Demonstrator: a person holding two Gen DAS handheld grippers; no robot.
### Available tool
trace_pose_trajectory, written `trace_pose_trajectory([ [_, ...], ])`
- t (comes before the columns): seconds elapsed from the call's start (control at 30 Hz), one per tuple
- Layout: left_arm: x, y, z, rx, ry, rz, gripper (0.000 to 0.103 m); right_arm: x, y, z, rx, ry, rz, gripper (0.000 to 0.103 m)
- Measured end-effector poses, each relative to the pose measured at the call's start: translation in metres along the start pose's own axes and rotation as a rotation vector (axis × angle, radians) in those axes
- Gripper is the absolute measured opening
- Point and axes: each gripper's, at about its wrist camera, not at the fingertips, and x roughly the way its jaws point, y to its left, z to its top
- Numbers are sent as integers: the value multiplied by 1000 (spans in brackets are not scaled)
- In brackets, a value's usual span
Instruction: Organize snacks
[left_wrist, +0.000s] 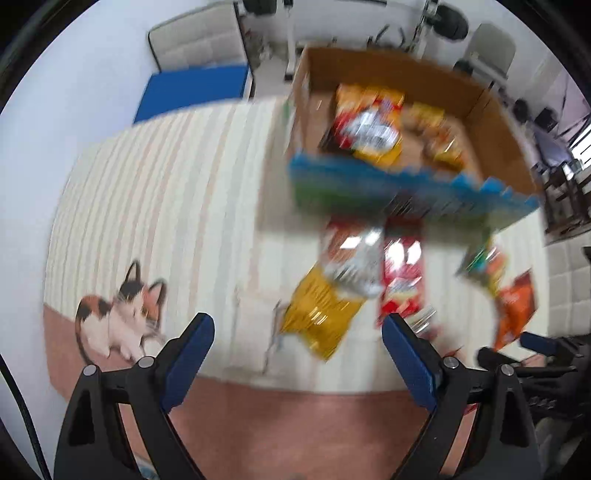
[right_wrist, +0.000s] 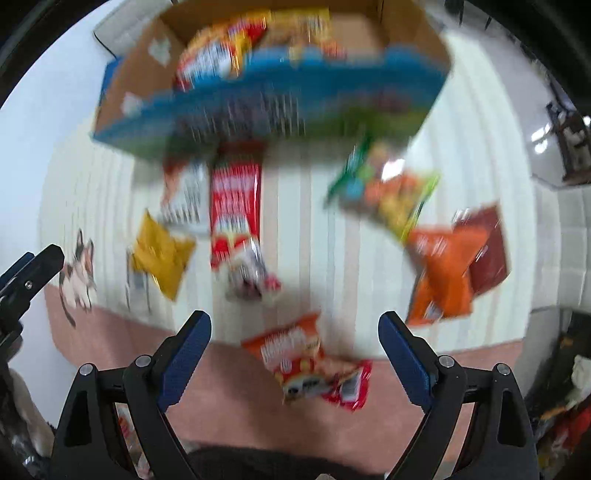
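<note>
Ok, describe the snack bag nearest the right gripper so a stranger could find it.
Start at the cardboard box at the far end of the striped mat. Come back to the mat's near edge, where one orange-and-red bag lies half on the pink border. It lies apart from the others, closest to the open right gripper.

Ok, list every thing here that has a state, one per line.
cardboard box: open-topped, snack packs already inside
yellow pack: lying on the mat, outside the box
long red pack: flat on the mat
orange pack: on the mat, overlapping a dark red pack
left gripper: open, empty
right gripper: open, empty
</note>
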Motion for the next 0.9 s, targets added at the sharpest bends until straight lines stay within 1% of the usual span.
trace_pose_trajectory([
  [0.07, 22, 8, -9, -11, 69, -7, 93, 20, -3, -10, 3, 40, -6, 94],
  [0.1, 33, 13, -11, -37, 111, -29, 93, 29, -4, -15, 5, 57, -10, 94],
  [0.13, 48, 22, -13, -92, 167, -73, 93, 40, -6, -19, 16, 76, -13, 94],
  [0.2, 66, 31, -14, -193, 229, -143, 93, 55, -11, -24, 40, 102, -5, 94],
  [0.23, 79, 37, -14, -267, 267, -185, 93, 61, -13, -27, 55, 112, 0, 94],
  [0.3, 97, 41, -13, -382, 313, -246, 93, 73, -17, -33, 90, 131, 9, 94],
  [0.37, 107, 40, -10, -464, 334, -279, 93, 81, -21, -38, 127, 142, 23, 94],
  [0.47, 124, 36, -4, -553, 361, -293, 88, 88, -22, -45, 154, 149, 25, 92],
  [0.53, 134, 29, 0, -568, 375, -272, 87, 90, -21, -48, 153, 147, 22, 91],
  [0.63, 148, 22, 2, -564, 398, -233, 78, 93, -20, -53, 162, 152, 16, 85],
  [0.67, 151, 20, 1, -559, 403, -229, 76, 95, -19, -55, 163, 156, 15, 81],
  [0.7, 153, 19, 0, -553, 405, -224, 76, 97, -19, -57, 164, 160, 17, 79],
  [0.77, 151, 14, -2, -511, 390, -204, 76, 96, -17, -57, 167, 162, 23, 74],
  [0.83, 148, 9, -3, -440, 373, -163, 76, 96, -17, -60, 165, 163, 26, 73],
  [0.9, 145, 3, -7, -375, 367, -138, 76, 94, -20, -60, 166, 167, 24, 73],
])
